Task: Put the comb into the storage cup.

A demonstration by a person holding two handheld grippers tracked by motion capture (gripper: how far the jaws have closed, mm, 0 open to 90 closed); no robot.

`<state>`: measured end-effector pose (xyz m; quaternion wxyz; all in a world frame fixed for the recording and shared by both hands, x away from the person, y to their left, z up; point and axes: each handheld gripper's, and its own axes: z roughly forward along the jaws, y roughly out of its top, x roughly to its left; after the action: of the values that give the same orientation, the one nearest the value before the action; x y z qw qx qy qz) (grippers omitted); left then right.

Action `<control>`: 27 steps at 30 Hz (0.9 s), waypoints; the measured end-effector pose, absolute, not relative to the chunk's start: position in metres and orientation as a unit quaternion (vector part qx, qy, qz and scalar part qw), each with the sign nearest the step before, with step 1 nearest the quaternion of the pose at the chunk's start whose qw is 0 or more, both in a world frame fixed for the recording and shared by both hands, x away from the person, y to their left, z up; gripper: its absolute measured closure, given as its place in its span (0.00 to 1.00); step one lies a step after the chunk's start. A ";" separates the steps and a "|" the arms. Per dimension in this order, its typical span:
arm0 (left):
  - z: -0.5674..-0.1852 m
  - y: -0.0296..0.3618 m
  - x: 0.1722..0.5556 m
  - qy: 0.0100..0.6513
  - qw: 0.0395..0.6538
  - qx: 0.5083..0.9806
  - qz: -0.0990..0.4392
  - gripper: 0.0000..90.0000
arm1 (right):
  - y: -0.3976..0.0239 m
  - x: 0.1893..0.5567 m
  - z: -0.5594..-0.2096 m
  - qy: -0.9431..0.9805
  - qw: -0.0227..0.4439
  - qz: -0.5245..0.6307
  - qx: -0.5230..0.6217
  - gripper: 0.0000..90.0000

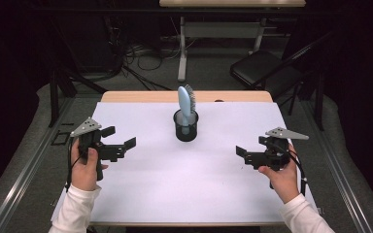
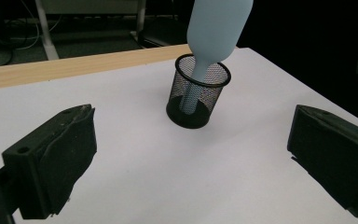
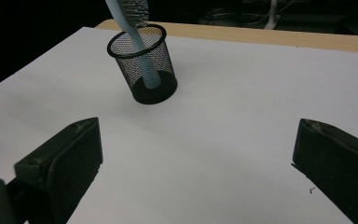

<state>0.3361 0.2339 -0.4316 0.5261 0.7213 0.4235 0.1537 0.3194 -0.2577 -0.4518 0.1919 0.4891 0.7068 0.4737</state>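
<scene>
Black mesh cup (image 1: 186, 127), between and beyond the black left gripper (image 1: 125, 143) and black right gripper (image 1: 241, 151). Pale blue brush (image 1: 185, 104) in the cup, with grey-white bristles. Counter (image 1: 175, 179): white sheet over light wood. Grey plate (image 1: 86, 127) atop each gripper. Sleeves (image 1: 75, 211) white.

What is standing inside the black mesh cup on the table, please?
A pale blue hairbrush stands handle-down in the black mesh cup, leaning on its rim, bristled head sticking out above. The handle shows through the mesh; nothing else shows inside.
</scene>
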 end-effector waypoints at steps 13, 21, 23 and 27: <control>-0.443 0.237 0.331 0.423 0.521 0.726 0.153 0.02 | -0.270 0.306 -0.473 0.696 0.204 0.474 0.500 0.01; -0.452 0.236 0.327 0.418 0.519 0.730 0.149 0.02 | -0.273 0.299 -0.485 0.693 0.209 0.469 0.506 0.01; -0.454 0.235 0.327 0.418 0.520 0.731 0.147 0.02 | -0.274 0.297 -0.486 0.698 0.209 0.461 0.506 0.01; -0.457 0.234 0.326 0.416 0.522 0.730 0.148 0.02 | -0.274 0.296 -0.490 0.695 0.209 0.464 0.508 0.02</control>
<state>0.3256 0.2343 -0.4574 0.5220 0.7300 0.4157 0.1478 0.2962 -0.2744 -0.4900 0.2095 0.5076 0.6954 0.4635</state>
